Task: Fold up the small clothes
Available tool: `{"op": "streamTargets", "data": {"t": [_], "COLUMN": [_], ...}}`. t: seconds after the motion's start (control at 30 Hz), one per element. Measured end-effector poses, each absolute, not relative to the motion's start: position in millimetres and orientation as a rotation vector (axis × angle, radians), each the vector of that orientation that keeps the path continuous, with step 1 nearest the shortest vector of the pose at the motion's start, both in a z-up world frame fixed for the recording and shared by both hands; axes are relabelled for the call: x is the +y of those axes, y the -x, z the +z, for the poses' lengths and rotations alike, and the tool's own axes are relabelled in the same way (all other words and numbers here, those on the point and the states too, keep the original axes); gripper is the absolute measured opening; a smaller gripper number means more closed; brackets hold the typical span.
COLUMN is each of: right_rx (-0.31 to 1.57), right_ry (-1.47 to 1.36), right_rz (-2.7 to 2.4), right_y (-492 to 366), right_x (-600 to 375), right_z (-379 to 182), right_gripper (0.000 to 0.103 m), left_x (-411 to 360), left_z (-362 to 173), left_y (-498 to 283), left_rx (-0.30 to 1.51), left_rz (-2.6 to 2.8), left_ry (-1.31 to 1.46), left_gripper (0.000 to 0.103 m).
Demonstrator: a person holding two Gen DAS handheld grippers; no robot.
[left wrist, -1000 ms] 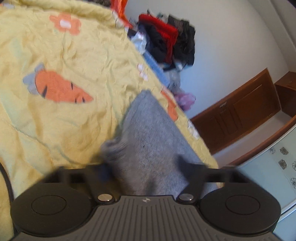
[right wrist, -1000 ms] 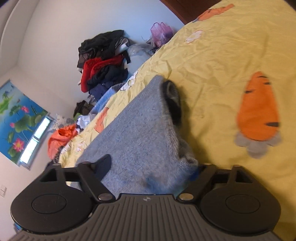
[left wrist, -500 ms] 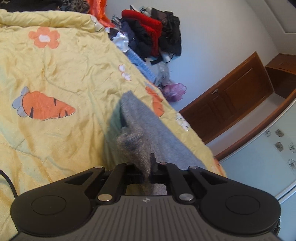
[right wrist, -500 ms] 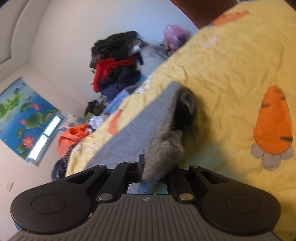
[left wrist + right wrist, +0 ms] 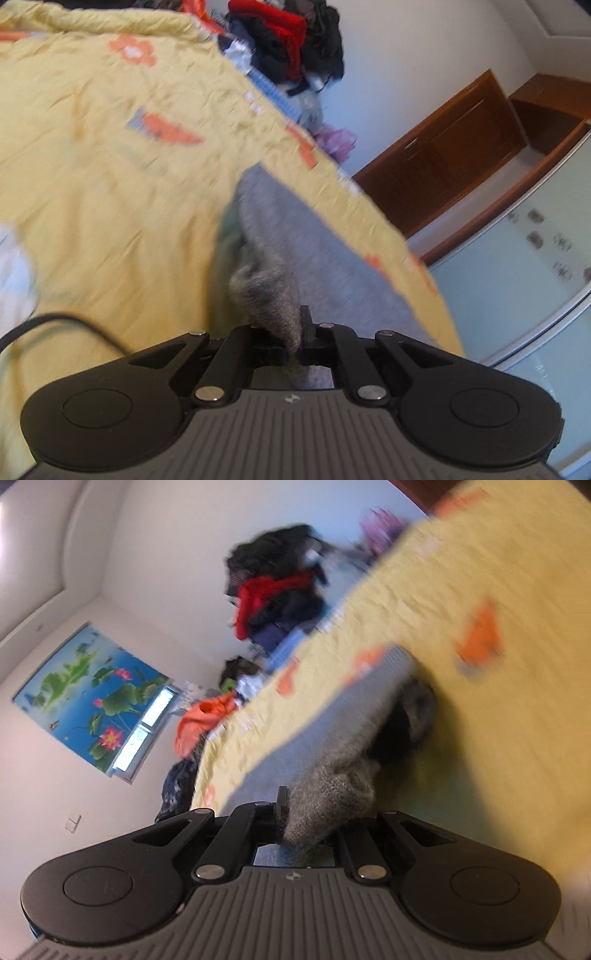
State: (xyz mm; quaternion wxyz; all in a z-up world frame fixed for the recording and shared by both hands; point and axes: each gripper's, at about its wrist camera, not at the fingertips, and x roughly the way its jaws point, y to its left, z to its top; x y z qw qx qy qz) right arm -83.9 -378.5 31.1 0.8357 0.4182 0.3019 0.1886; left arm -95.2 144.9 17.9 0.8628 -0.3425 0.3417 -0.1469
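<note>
Grey fuzzy knit garment (image 5: pixel 291 236) lies on the yellow carrot-print quilt (image 5: pixel 110 206), its near edge pinched by my left gripper (image 5: pixel 291 332) and right gripper (image 5: pixel 314 812), presumably for lifting into a fold.

Left gripper (image 5: pixel 293 332) clamped on bunched edge of grey knit garment (image 5: pixel 314 251), rest of it trailing fwd over yellow carrot-print bedsheet (image 5: pixel 110 184), w/ black cable (image 5: pixel 55 321) at lower left, clothes pile (image 5: pixel 288 48) at far end, brown wooden cabinet (image 5: pixel 454 147) on right.
</note>
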Motion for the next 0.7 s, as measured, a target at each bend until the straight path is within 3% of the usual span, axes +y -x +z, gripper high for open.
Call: {"op": "streamTargets", "data": {"t": [0.07,0.13,0.17,0.2,0.27,0.33,0.47,0.7], "right_rx": [0.693,0.758,0.772,0.758,0.655,0.512,0.461,0.624], "right_ry": [-0.905,-0.909,-0.9,-0.888,-0.904,-0.92,-0.833,-0.476], "right_rz": [0.384,0.369,0.326,0.288,0.21,0.181,0.247,0.265], "right_y": [95.9,97.4,98.3,96.8,94.5,89.2,39.2,-57.6], "right_x": [-380.0,-382.2,-384.6,-389.5,-403.8,-415.5,-401.8,-312.5], "right_z": [17.6,8.7,8.9,12.4,25.3,42.8,71.4,59.9], "right_gripper": [0.011,0.019,0.032,0.056,0.089,0.089,0.088,0.086], "left_x": [150.3,158.6,164.7,169.4,172.0,159.4,102.9,6.3], "left_z": [12.1,18.7,27.1,37.1,59.8,84.2,101.2,47.7], "left_y": [105.9,111.4,113.4,113.7,109.8,96.1,44.0,-60.5], "left_rx": [0.745,0.733,0.701,0.663,0.581,0.488,0.38,0.573], "left_rz": [-0.298,-0.251,-0.232,-0.21,-0.156,-0.125,-0.13,-0.174], "left_ry": [0.699,0.674,0.668,0.66,0.613,0.496,0.285,0.091], "left_gripper": [0.006,0.007,0.008,0.012,0.031,0.09,0.094,0.093]}}
